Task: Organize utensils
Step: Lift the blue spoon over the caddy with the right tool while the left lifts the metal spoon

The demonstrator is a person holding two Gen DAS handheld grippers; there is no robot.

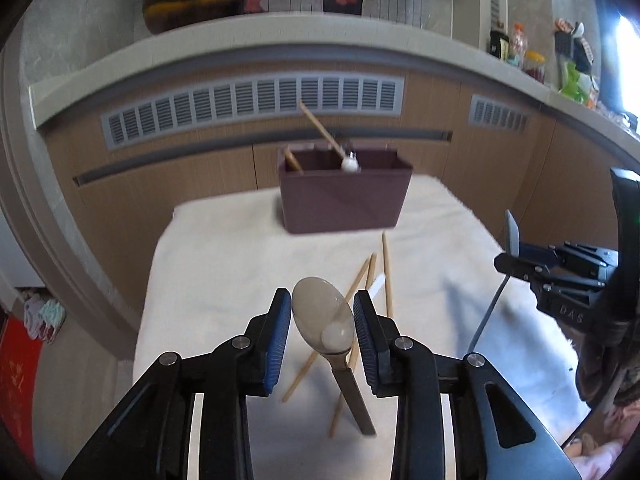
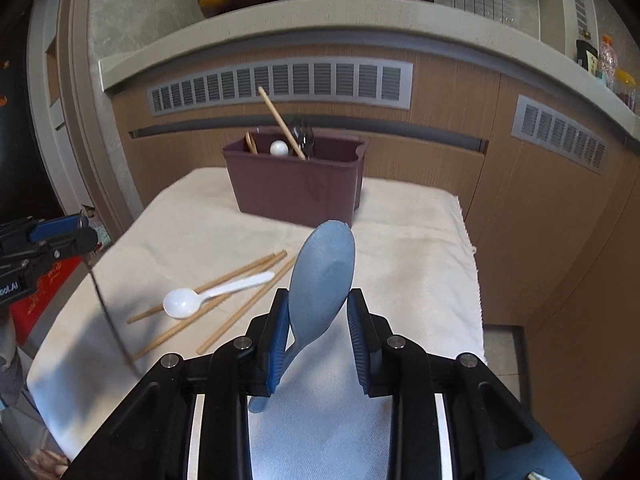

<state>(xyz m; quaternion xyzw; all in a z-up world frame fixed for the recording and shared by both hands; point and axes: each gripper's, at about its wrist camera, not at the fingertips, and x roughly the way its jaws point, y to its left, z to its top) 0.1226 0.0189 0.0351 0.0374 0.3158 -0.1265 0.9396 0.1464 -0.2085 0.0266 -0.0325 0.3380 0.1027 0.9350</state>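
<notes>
You face wood-grain cabinet fronts (image 2: 420, 152) with grey vent grilles (image 1: 256, 106) under a pale counter ledge (image 2: 320, 12). Bottles and jars (image 1: 524, 52) crowd its right end, where bright daylight (image 1: 628, 64) floods in from a window.

My left gripper (image 1: 322, 332) tilts downward, its blue pads (image 1: 280, 336) closed on the neck of a metal spoon (image 1: 324, 324) — bowl up, handle hanging below. My right gripper (image 2: 318, 328) tilts down likewise, jaws narrowed around a blue spoon (image 2: 322, 276), the left pad touching its neck — each gripper shows at the edge of the other's view.
</notes>
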